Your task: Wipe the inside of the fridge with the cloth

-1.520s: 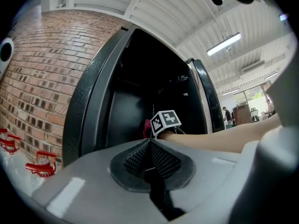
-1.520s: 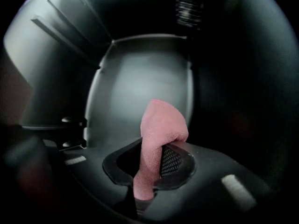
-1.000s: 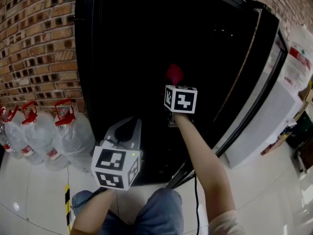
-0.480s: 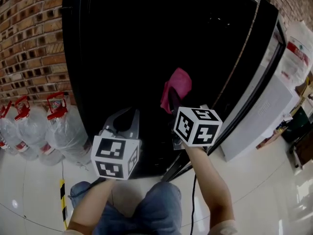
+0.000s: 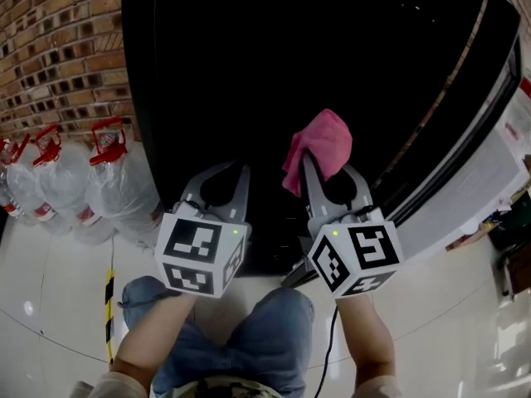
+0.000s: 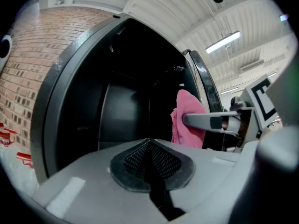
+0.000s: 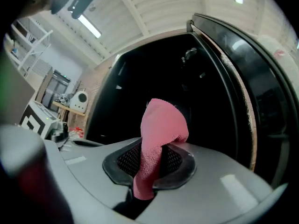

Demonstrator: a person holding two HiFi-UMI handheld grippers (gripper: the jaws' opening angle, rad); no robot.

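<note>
The black fridge (image 5: 249, 65) stands open in front of me, its inside dark. A pink cloth (image 5: 319, 143) is pinched in my right gripper (image 5: 309, 166), which is held just outside the fridge's lower front. In the right gripper view the cloth (image 7: 159, 129) rises folded from between the shut jaws of that gripper (image 7: 150, 164). My left gripper (image 5: 234, 175) is held beside it on the left, shut with nothing in it; its pads (image 6: 149, 155) meet. The left gripper view shows the cloth (image 6: 184, 122) to the right.
The fridge door (image 5: 477, 131) hangs open at the right. Large water bottles (image 5: 62, 201) with red caps stand on the floor by the brick wall (image 5: 58, 56) at the left. Yellow-black tape (image 5: 109, 322) marks the floor. My jeans-clad knees (image 5: 249, 338) are below.
My right gripper has drawn back out of the fridge towards me and downwards, bringing the pink cloth with it. The left gripper has stayed about where it was.
</note>
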